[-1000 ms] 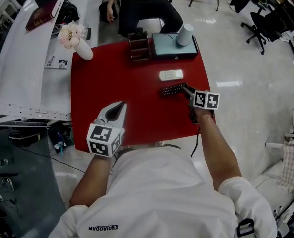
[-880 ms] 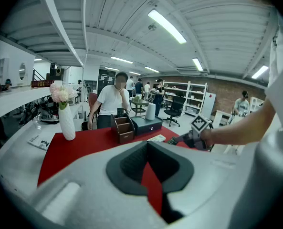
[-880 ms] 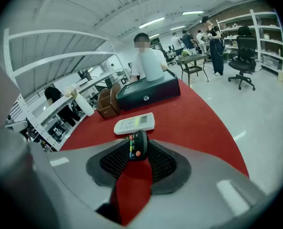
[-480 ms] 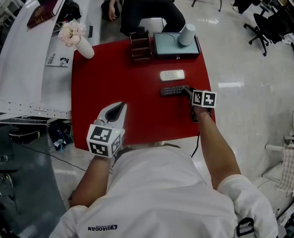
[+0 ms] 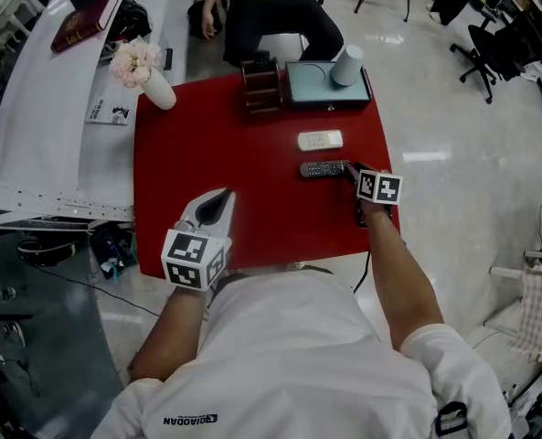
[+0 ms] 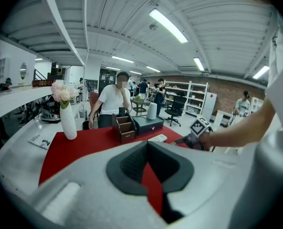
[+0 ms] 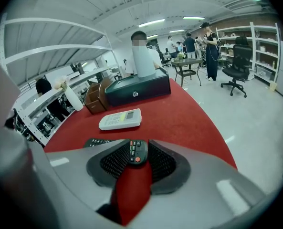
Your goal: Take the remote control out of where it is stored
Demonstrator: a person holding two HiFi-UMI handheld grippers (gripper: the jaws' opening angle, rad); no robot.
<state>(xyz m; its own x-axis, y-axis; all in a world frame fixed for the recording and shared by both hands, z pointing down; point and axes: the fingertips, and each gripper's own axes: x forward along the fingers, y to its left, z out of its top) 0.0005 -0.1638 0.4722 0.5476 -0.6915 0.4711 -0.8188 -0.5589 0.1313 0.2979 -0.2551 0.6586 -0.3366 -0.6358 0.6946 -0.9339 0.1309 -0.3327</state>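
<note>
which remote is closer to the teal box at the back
The white remote; it lies between the teal box and the black remote.

The left and middle of the red tabletop [image 5: 207, 163] are lying bare, giving fingers a wide lane from the near edge to the back row. Along the far edge, a white vase of flowers [image 5: 152, 80] is blocking the left corner. A wooden organiser [image 5: 260, 87] is standing just beside a teal box [image 5: 312, 88] carrying a pale cup [image 5: 346, 65], and a seated person [image 5: 269, 12] is closing off the space behind. On the right, a white remote [image 5: 320, 140] and a black remote [image 5: 323, 168] are lying near each other, leaving a narrow strip between. A white counter [image 5: 42, 108] is hemming in the left side.
</note>
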